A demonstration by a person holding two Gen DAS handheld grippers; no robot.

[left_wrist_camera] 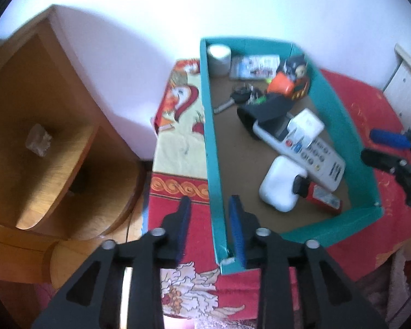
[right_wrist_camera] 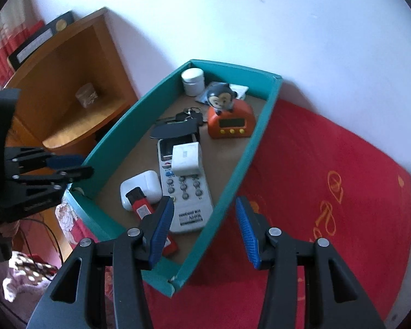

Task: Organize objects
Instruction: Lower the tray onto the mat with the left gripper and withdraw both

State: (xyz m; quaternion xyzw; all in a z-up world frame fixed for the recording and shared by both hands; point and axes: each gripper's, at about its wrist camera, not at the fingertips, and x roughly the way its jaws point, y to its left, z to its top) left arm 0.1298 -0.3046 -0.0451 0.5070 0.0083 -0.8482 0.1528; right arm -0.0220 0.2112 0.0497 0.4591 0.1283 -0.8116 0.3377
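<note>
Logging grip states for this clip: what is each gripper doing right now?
Left gripper: open, straddling the teal box wall, pads not pressing it.
Right gripper: open, straddling the box's other wall, holding nothing.

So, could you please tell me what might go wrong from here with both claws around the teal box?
1. Each open claw straddles a wall of the teal box: the left claw on one side, the right claw on the other. Pulling away sideways could drag the box.
2. The white charger sits loose on the remote and could slide off if jolted.
3. The box's near corner seam looks split.
</note>
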